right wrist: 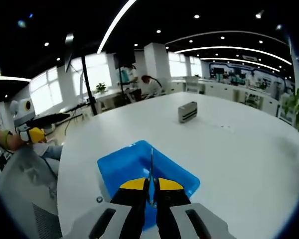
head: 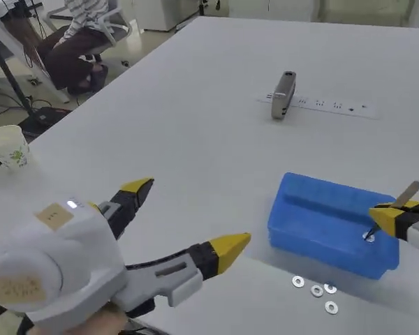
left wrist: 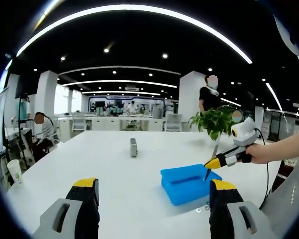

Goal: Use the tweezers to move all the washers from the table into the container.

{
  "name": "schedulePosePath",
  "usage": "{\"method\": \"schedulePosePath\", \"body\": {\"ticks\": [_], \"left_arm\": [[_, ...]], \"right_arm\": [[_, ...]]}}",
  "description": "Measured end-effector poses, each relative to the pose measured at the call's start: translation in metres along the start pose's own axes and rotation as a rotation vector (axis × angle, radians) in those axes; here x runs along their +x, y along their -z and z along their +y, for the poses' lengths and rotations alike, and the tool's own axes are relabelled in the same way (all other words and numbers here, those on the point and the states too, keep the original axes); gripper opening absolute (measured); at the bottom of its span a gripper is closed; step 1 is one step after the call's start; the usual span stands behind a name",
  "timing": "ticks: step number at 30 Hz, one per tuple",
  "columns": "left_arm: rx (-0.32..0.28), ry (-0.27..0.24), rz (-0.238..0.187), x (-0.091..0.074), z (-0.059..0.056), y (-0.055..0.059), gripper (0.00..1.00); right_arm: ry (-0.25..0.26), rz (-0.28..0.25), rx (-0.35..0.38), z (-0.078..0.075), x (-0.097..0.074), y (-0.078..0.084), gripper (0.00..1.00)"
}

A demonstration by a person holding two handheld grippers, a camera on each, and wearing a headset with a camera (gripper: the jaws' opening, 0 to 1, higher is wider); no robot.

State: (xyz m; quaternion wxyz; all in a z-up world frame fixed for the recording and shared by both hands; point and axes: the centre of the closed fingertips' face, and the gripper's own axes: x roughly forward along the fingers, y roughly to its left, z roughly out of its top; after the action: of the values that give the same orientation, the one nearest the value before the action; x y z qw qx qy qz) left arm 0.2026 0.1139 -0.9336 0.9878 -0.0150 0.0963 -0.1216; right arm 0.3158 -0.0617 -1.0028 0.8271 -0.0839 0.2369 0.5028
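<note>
The blue container (head: 328, 220) stands at the right of the white table, also in the left gripper view (left wrist: 189, 181) and the right gripper view (right wrist: 134, 167). Several washers (head: 316, 291) lie on the table just in front of it; one washer (right wrist: 99, 199) shows beside the container's corner. My right gripper (head: 398, 220) (right wrist: 151, 185) is shut on the metal tweezers (head: 407, 194) (right wrist: 151, 167). Their tip points down over the container's near right part, with what looks like a washer (head: 369, 237) at it. My left gripper (head: 185, 216) (left wrist: 154, 191) hovers open and empty to the container's left.
A power strip (head: 321, 105) with a grey block (head: 283, 94) on it lies at the far side of the table. A paper cup (head: 7, 146) stands at the left edge. A seated person (head: 73, 35) is beyond the table's far left corner.
</note>
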Motion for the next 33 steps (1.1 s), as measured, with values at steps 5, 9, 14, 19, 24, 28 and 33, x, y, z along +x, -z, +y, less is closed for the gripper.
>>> {"method": "schedulePosePath", "body": {"ticks": [5,9,14,19,24,28,33], "left_arm": [[0.046,-0.001,0.013,0.001,-0.003,0.001,0.94],[0.063,0.026,0.068,0.004,-0.005,0.012,0.94],[0.037,0.084,0.062,0.004,-0.016,0.012,0.94],[0.046,0.122,0.069,0.004,-0.023,0.014,0.94],[0.01,0.132,0.062,0.003,-0.023,0.013,0.94],[-0.002,0.11,0.009,-0.001,-0.018,0.003,0.93],[-0.004,0.103,-0.002,-0.001,-0.015,0.002,0.93]], "right_arm": [[-0.016,0.001,-0.045,-0.006,0.003,0.006,0.03],[-0.012,-0.002,0.005,-0.012,0.003,0.008,0.03],[0.037,0.007,0.069,-0.018,0.002,0.012,0.03],[0.064,0.015,0.097,-0.017,0.005,0.016,0.03],[0.124,0.01,0.125,-0.017,0.003,0.016,0.03],[0.129,0.002,0.139,-0.012,0.009,0.015,0.03],[0.164,-0.004,0.147,-0.013,0.009,0.014,0.03]]}}
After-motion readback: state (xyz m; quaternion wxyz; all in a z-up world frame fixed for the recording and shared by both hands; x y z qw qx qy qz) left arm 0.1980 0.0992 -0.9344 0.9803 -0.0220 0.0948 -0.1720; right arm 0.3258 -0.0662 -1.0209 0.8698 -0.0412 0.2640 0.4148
